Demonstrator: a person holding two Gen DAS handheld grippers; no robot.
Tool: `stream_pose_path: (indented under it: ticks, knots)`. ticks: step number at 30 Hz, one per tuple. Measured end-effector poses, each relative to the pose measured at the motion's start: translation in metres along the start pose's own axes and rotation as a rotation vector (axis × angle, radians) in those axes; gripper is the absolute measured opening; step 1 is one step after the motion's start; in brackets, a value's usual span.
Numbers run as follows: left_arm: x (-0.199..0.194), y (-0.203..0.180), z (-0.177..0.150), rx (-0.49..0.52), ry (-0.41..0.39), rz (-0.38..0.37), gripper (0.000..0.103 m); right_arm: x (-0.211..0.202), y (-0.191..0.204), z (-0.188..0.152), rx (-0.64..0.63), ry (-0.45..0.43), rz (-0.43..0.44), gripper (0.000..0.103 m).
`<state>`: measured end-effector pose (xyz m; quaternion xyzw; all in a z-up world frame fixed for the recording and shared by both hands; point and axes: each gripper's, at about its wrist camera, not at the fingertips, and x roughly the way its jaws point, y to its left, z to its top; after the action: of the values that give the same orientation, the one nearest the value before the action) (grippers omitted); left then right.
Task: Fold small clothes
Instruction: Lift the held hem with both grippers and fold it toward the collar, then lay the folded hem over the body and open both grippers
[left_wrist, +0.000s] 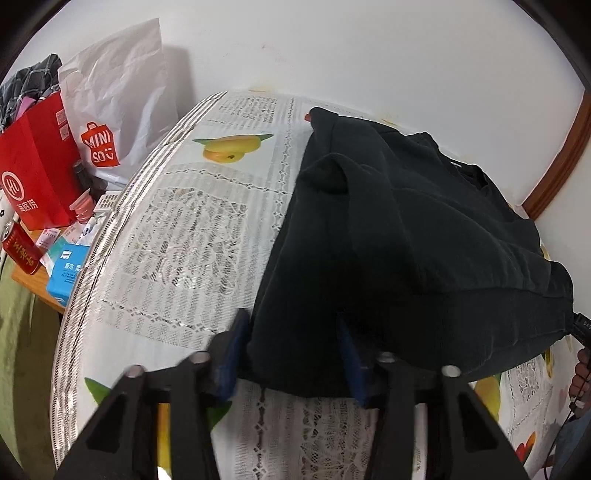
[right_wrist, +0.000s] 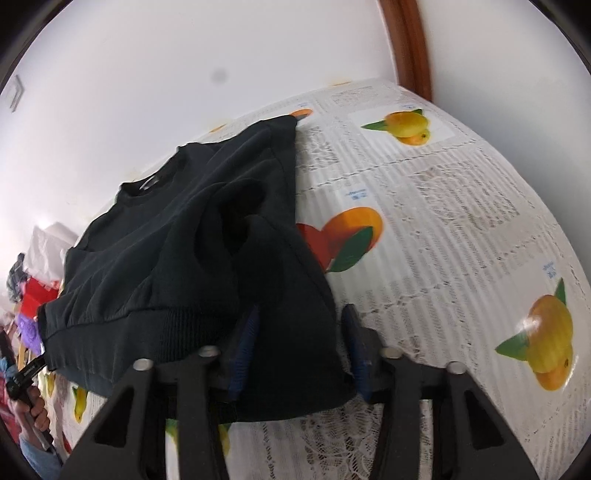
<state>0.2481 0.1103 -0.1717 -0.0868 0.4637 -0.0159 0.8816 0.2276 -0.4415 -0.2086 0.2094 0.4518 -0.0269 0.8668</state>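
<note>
Both two-finger grippers, left (left_wrist: 291, 350) and right (right_wrist: 301, 350), have their blue-padded jaws narrowed around the ribbed bottom hem of the small black knit sweatshirt (left_wrist: 399, 236), one at each corner; whether the pads truly pinch I cannot tell. It lies on the fruit-printed lace tablecloth (left_wrist: 177, 236), sleeves tucked in. This looks like the bottom-to-collar fold: next, lift both corners together and carry them evenly toward the neckline.

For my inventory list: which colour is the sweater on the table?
Black sweater, seen best from the right wrist.
</note>
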Motion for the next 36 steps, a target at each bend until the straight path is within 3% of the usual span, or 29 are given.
stream_pose_path:
  ticks: [1, 4, 27, 33, 36]
  knots:
    - [-0.001, -0.002, -0.001, 0.004, 0.0, -0.004, 0.02, -0.002, 0.002, 0.0, -0.016, -0.003, -0.011, 0.023]
    - [-0.008, -0.007, -0.003, 0.019, -0.021, 0.026, 0.015, -0.009, 0.007, -0.004, -0.047, -0.003, -0.021, 0.015]
    - [-0.073, -0.006, -0.103, 0.007, -0.016, 0.052, 0.015, -0.072, 0.012, -0.078, -0.114, 0.022, -0.062, 0.014]
    - [-0.077, -0.007, -0.11, -0.005, -0.021, 0.075, 0.021, -0.083, 0.021, -0.091, -0.152, 0.005, -0.136, 0.016]
    - [-0.083, -0.007, -0.114, -0.01, -0.028, 0.08, 0.024, -0.093, 0.025, -0.095, -0.16, -0.014, -0.191, 0.023]
